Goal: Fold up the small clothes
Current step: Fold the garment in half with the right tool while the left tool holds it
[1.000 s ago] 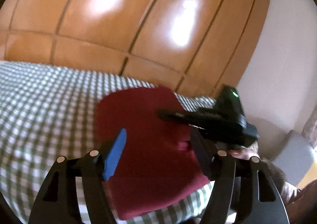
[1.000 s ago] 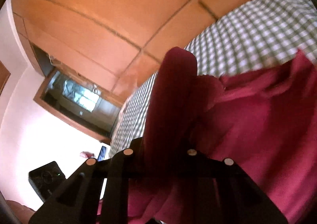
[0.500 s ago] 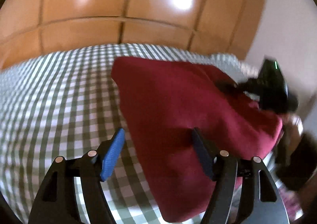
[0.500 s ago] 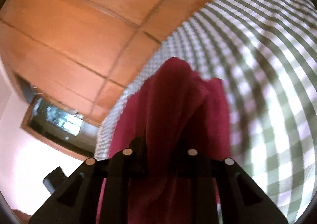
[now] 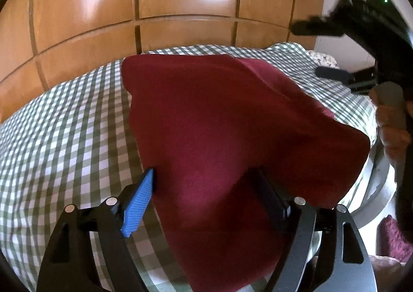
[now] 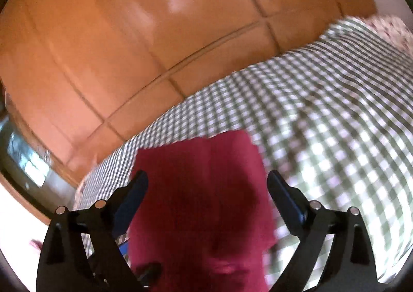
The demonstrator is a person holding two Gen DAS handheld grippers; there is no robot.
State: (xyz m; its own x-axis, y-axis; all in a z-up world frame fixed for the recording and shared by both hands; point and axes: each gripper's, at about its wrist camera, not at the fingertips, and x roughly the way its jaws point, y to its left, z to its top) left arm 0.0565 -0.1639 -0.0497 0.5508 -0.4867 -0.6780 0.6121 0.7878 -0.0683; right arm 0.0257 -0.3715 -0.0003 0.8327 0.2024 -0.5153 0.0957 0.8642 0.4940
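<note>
Nearest my left camera, the left gripper (image 5: 204, 183) shows two black angular arms with round silver rivets; one finger carries a ribbed blue pad (image 5: 138, 208), the other a dark pad; its jaws have just been opening and stand wide, released, with a dark red garment (image 5: 219, 121) lying between and beneath them, neither pad pressing it. The garment is soft, matte, fleece-like cloth, folded into a rough rectangle with rounded corners, resting flat on the bed cover (image 5: 64, 137), a green-and-white checked weave. Nearest my right camera, the right gripper (image 6: 207, 183) has also just been opening; its fingers (image 6: 284, 194) stand well apart, released, the garment's narrow end lying between them on the checks without touching either pad. In the left view the right gripper appears blurred at upper right, raised above the cover's far corner, a hand (image 5: 392, 121) below it. Farthest, glossy orange-brown wooden panels (image 5: 180, 3) with dark grooved joints fill the background.
</note>
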